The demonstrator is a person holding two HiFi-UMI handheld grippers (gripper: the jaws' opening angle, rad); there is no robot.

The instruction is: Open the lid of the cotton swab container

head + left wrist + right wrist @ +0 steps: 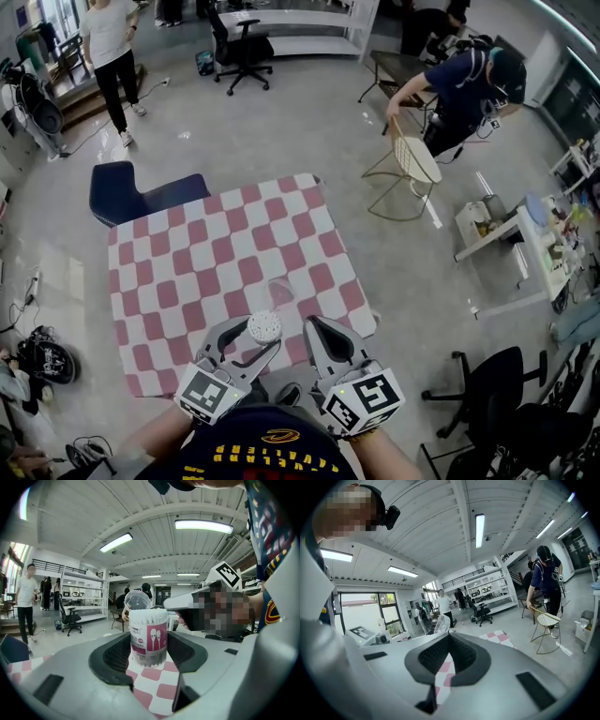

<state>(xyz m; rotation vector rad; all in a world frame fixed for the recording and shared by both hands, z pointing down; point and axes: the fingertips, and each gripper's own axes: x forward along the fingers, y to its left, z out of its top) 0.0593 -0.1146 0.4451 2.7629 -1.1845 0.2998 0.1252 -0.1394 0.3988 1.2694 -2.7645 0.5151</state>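
Left tool point(246, 345), nearly level, grasps the cotton swab container point(149, 637); right tool point(449, 653) clenched empty.

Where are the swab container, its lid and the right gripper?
cotton swab container point(149, 640), left gripper view, printed label.
lid point(137, 601), left gripper view, clear round face.
right gripper point(449, 635), right gripper view, where the shut jaws meet.
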